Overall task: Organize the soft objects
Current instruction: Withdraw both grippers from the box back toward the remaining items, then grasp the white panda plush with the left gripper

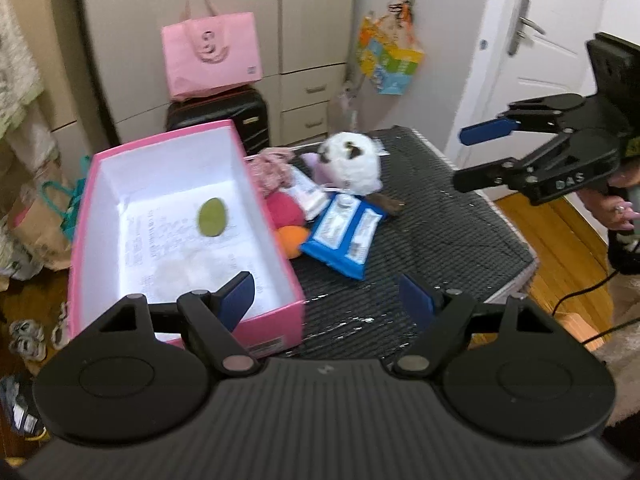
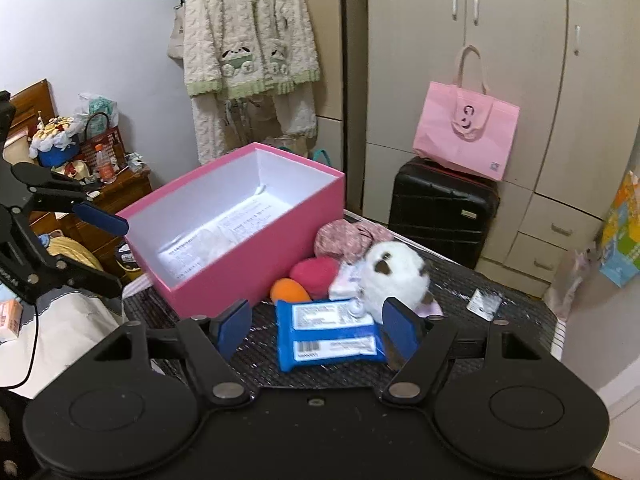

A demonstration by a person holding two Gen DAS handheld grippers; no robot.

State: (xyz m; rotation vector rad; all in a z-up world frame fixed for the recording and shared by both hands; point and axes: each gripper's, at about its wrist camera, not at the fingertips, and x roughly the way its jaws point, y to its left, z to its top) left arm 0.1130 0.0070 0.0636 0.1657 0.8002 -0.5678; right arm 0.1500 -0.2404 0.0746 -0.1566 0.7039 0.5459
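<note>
An open pink box (image 1: pixel 276 326) (image 2: pixel 240 276) stands on the dark woven table top (image 1: pixel 440 240). A green oval sponge (image 1: pixel 213 217) lies inside it. Beside the box are a white plush toy (image 1: pixel 352 168) (image 2: pixel 394 276), a blue wipes pack (image 1: pixel 344 232) (image 2: pixel 332 334), an orange sponge (image 1: pixel 294 240), a red round sponge (image 2: pixel 316 274) and a pink floral cloth (image 2: pixel 348 236). My left gripper (image 1: pixel 328 300) (image 2: pixel 108 252) hovers open over the box's near corner, holding nothing. My right gripper (image 2: pixel 318 330) (image 1: pixel 468 156) is open above the table, facing the wipes pack and touching nothing.
A black suitcase (image 2: pixel 444 208) with a pink tote bag (image 2: pixel 466 136) stands behind the table against the wardrobe. A hand (image 1: pixel 624 208) holds the right gripper near a white door (image 1: pixel 532 40). Bags (image 1: pixel 36 216) crowd the floor left of the box.
</note>
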